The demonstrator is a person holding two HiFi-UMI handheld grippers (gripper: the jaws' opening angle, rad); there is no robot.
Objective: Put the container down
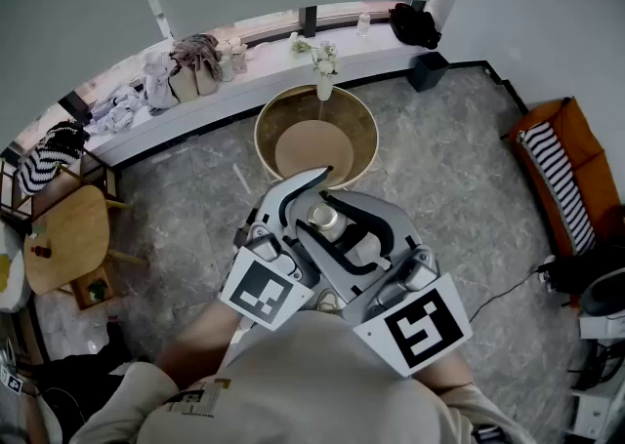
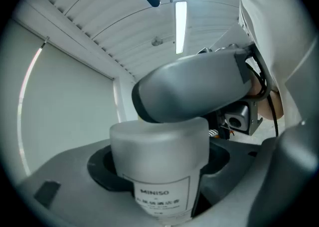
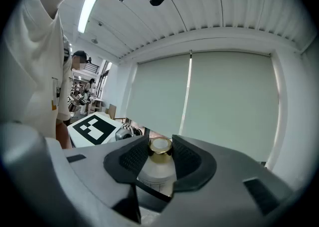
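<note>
A small frosted container point(image 1: 325, 219) with a gold cap is held in the air in front of the person's chest, between both grippers. In the left gripper view its labelled body point(image 2: 159, 161) sits between the pads of my left gripper point(image 2: 159, 176), whose jaws stand wide and press on it from both sides. A jaw of the right gripper point(image 2: 194, 89) crosses just above it. In the right gripper view the gold cap point(image 3: 160, 145) is pinched between the ribbed pads of my right gripper point(image 3: 160, 157). From the head view the left gripper point(image 1: 311, 204) and right gripper point(image 1: 340, 229) cross around the container.
Below and beyond the grippers stands a round wooden table point(image 1: 293, 105) with a vase of flowers point(image 1: 324, 69). A window ledge with bags point(image 1: 186, 66) runs behind it. A small wooden table point(image 1: 68, 237) is at the left, an orange seat with a striped cushion point(image 1: 557, 169) at the right.
</note>
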